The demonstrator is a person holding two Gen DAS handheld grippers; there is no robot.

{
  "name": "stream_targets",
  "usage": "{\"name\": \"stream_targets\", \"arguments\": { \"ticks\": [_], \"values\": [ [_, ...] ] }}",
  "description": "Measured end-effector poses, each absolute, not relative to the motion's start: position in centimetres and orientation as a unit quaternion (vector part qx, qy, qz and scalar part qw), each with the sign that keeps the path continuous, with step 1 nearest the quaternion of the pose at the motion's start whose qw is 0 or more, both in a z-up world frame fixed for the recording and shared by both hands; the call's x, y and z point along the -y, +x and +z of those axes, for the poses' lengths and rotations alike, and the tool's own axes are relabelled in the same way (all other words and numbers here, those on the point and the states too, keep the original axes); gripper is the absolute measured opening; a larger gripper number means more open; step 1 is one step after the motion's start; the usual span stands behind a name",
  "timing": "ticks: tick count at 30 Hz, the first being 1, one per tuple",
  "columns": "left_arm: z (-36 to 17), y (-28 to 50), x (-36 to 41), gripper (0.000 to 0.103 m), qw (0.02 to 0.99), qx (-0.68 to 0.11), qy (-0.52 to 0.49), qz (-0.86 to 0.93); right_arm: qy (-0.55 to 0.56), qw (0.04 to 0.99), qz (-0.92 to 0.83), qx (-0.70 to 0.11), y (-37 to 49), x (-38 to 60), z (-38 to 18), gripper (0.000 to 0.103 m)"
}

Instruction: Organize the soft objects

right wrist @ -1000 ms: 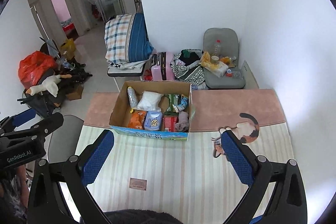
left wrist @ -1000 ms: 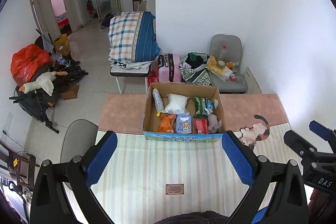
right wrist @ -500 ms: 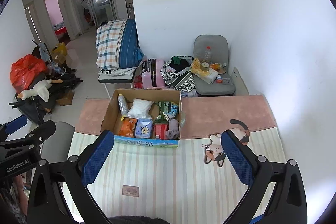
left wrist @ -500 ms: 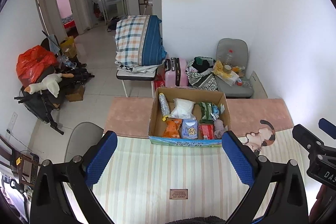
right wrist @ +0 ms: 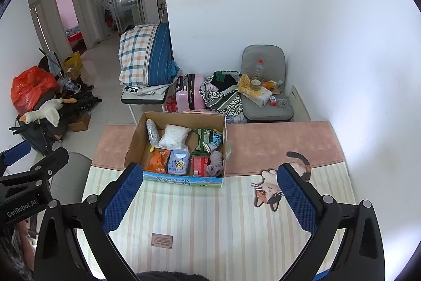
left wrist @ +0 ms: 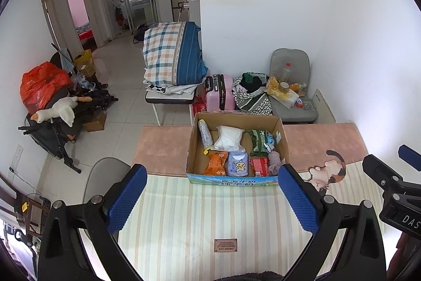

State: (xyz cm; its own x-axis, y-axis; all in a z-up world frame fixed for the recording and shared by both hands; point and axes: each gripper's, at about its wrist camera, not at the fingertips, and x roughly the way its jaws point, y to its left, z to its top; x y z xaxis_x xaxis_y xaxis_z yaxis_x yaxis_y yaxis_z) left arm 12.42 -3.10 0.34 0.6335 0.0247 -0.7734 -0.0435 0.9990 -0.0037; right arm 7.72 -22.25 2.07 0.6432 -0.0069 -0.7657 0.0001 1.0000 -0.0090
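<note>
One cardboard box [left wrist: 238, 146] on striped mat [left wrist: 200, 215] — two tools, left [left wrist: 211, 198] and right [right wrist: 208, 196], both spread wide, empty.

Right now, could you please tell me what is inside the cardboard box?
The cardboard box holds a clear bottle, white bag, green packet, orange packet, blue tissue pack, red pack and grey sock. Anything underneath is covered.

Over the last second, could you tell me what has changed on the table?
Both cameras drew back and rose slightly, so the cardboard box sits farther off. The left gripper and right gripper took hold of nothing; both stayed open. The box's contents did not move.
</note>
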Motion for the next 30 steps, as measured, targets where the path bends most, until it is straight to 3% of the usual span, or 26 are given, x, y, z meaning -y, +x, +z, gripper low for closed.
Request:
{"name": "stream_targets", "arguments": {
  "ticks": [30],
  "values": [
    [0.4,12.0,1.9,0.102,0.905,-0.426,-0.01,0.019,-0.005,0.904,-0.004,-0.427,8.0,22.2,2.0,0.103]
  ]
}}
